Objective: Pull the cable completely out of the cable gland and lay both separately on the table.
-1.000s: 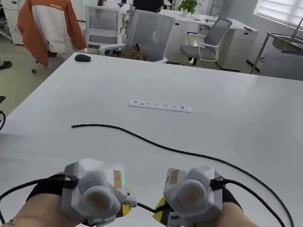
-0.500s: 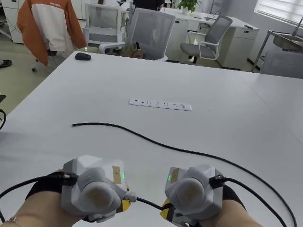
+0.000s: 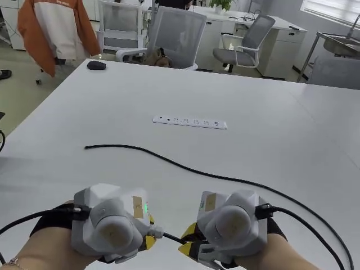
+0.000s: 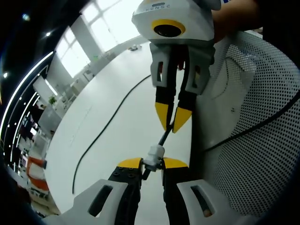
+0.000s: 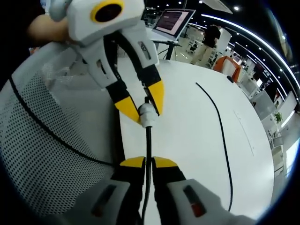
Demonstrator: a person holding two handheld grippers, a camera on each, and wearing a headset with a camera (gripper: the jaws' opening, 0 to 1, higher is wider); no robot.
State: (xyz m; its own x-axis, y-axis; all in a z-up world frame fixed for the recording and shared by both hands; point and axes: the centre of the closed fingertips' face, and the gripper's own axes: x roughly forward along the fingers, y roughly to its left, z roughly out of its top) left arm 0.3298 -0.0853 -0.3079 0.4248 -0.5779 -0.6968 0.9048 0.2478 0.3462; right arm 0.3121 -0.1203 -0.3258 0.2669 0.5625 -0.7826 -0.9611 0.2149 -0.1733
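A long black cable snakes across the white table, its free end at the left. Near the table's front edge, the cable passes through a small white cable gland. My left gripper is shut on the gland, which sits between its yellow tips in the left gripper view. My right gripper faces it a short way along and is shut on the cable, as its own view shows. A short taut stretch of cable joins the two.
A white power strip lies at mid-table, and a dark mouse sits near the far left edge. Office chairs and an orange jacket stand beyond. A white mesh chair back is close behind the grippers.
Both grippers keep their holds at the front edge. The right one has edged slightly left and up since half a second ago. The head camera has tilted a little.
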